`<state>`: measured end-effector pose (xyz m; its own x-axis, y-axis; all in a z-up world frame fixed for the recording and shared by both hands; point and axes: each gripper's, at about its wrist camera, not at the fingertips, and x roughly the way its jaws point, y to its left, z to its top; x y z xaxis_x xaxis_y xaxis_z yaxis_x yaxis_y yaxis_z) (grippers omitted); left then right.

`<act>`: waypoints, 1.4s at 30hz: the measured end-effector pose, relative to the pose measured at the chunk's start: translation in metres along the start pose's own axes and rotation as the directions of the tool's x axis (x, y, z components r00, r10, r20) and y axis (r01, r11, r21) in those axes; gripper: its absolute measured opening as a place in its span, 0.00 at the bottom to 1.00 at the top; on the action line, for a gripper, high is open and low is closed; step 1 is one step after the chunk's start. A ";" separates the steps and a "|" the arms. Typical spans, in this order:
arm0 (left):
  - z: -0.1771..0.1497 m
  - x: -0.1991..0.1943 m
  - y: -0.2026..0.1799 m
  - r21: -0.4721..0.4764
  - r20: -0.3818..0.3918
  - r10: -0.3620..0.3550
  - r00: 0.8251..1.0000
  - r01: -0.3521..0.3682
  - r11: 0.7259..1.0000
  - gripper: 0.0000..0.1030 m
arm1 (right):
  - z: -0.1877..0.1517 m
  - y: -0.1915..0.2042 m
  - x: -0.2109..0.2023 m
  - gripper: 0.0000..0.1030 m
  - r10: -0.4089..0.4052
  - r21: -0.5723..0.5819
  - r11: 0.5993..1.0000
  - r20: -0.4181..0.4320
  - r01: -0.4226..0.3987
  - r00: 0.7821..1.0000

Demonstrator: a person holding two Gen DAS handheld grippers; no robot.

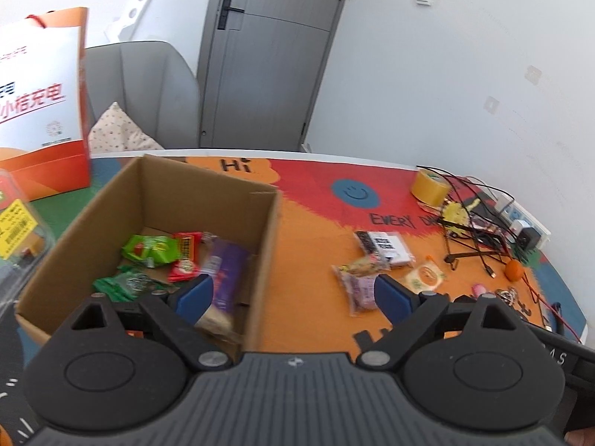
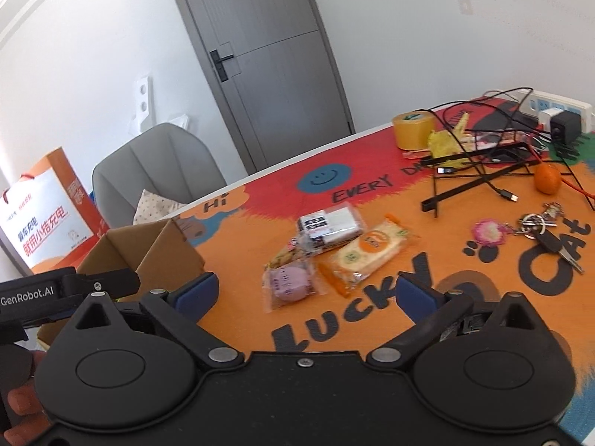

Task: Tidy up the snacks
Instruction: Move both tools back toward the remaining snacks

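Note:
An open cardboard box [image 1: 267, 245] stands on the left of the colourful table mat. Green packets [image 1: 152, 251], a red packet [image 1: 186, 260] and a blurred purple packet [image 1: 227, 278] lie inside it. My left gripper [image 1: 293, 297] hangs open over the box's right wall, with nothing pressed between its blue pads. Right of the box lie loose snacks: a purple cake packet [image 2: 288, 284], a cream-and-orange cracker packet [image 2: 366, 254], a black-and-white packet [image 2: 331, 225] and a small mixed packet [image 2: 284, 254]. My right gripper [image 2: 306, 295] is open just short of them and holds nothing.
An orange-and-white paper bag [image 1: 41, 104] stands behind the box, with a clear plastic tub [image 1: 15, 223] at its left. A tape roll [image 2: 412, 130], tangled cables [image 2: 483, 171], a power strip [image 2: 557, 107], an orange [image 2: 546, 180] and keys [image 2: 539, 230] crowd the right side. A grey chair [image 2: 156, 163] is beyond the table.

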<state>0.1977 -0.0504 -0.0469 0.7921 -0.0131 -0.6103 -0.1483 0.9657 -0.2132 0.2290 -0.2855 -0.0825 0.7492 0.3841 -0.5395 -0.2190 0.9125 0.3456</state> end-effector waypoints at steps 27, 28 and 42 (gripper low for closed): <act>-0.003 0.074 -0.063 0.014 -0.051 -0.017 0.999 0.018 1.000 0.79 | 0.013 -0.073 0.036 0.96 -0.045 0.168 0.985 -0.014 0.046 0.999; -0.003 0.078 -0.064 0.013 -0.057 -0.015 0.998 0.015 1.000 0.78 | 0.014 -0.075 0.039 0.96 -0.047 0.175 0.983 -0.016 0.049 0.999; -0.008 0.125 -0.075 0.032 -0.108 0.038 0.993 -0.035 0.999 0.74 | 0.024 -0.084 0.074 0.96 -0.060 0.190 0.979 -0.065 0.071 0.996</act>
<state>0.3030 -0.1260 -0.1128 0.7171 -0.0043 -0.6970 -0.1567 0.9734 -0.1671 0.3181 -0.3375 -0.1328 0.7190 0.3372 -0.6078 -0.0423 0.8940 0.4460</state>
